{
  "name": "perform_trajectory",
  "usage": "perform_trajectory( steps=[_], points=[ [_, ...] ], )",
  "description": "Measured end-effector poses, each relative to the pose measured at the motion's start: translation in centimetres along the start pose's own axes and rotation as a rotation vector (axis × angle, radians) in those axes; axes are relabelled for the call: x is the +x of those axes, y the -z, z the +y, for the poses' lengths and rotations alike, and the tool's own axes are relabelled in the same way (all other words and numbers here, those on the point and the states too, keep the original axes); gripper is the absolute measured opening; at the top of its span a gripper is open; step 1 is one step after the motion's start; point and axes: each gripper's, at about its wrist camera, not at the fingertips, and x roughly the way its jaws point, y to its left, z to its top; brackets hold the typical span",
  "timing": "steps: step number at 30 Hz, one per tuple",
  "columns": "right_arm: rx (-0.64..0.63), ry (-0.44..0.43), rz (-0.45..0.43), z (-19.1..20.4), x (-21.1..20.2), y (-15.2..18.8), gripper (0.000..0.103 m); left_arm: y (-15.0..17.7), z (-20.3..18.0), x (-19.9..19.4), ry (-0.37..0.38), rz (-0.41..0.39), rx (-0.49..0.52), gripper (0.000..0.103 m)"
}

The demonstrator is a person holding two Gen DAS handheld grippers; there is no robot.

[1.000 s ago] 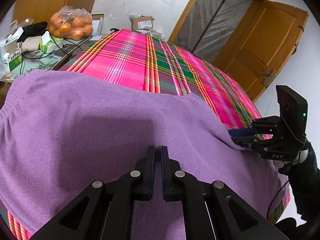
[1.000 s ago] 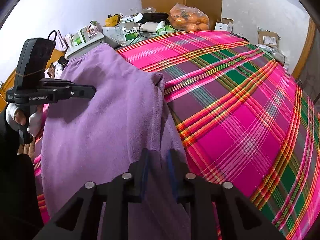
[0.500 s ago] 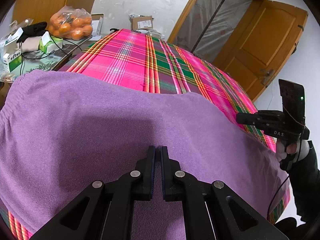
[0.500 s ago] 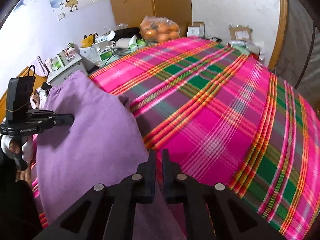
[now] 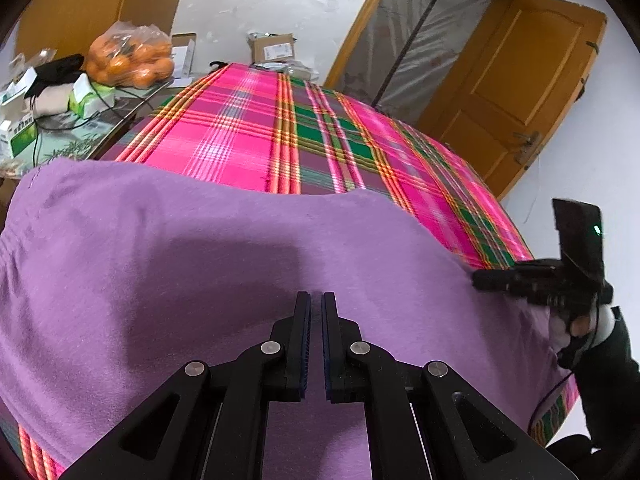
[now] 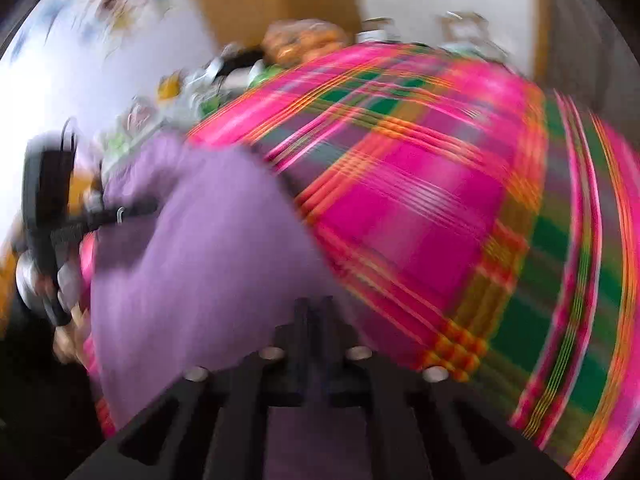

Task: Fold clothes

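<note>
Since the frame a second back, the right gripper (image 5: 480,280) has let go of the purple garment's (image 5: 240,280) right edge, lifted, and come back down to that edge at about 3 o'clock in the left wrist view; its own camera is now smeared with motion, so it is mid-swing. The garment itself has barely shifted: it lies spread flat across the near part of the pink plaid bedspread (image 5: 280,132), gathered waistband at 9 o'clock, far edge running roughly from 10 to 2 o'clock.

Left gripper (image 5: 316,308): fingers nearly together with a thin gap, nothing between them, hovering above the cloth's near middle; position as before. Right gripper: in the left wrist view its fingers look drawn together at the garment's edge; its own view (image 6: 316,312) suggests the same, though blurred. Whether any cloth is pinched I cannot tell.

Judgement: the right side was released and is being re-approached, likely a regrasp or smoothing pass at that edge. No fold crease is visible on the top surface.

Writing: none readable now. Green-and-white boxes (image 5: 20,136) at 9 o'clock carry print too small to read. Bag of oranges (image 5: 128,60) and a cardboard box (image 5: 274,48) sit beyond the bed at 11–12 o'clock.
</note>
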Motion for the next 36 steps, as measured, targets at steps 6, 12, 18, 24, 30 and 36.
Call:
perform_trajectory(
  steps=[6,12,18,24,30,36],
  points=[
    [0.155,-0.02,-0.053,-1.9,-2.5,3.1,0.01,-0.7,-2.5,-0.1,0.037,-0.01,0.04,0.005],
    [0.377,-0.014,-0.108,-4.8,-3.2,7.1,0.012,-0.3,-7.5,3.5,0.119,0.082,0.152,0.005],
    [0.687,0.124,-0.275,-11.9,-9.6,11.3,0.008,0.5,-7.7,5.0,0.092,0.13,0.16,0.005],
    [0.567,-0.055,-0.257,-6.5,-7.3,10.2,0.019,1.1,-8.7,5.0,0.092,0.128,0.164,0.005],
    [0.597,-0.029,-0.247,-6.1,-6.4,12.2,0.008,2.7,-9.7,4.3,0.121,0.134,0.208,0.005],
    [0.963,0.232,-0.493,-13.5,-15.0,19.3,0.0,3.0,-8.8,3.9,0.146,0.122,0.181,0.005]
  ],
)
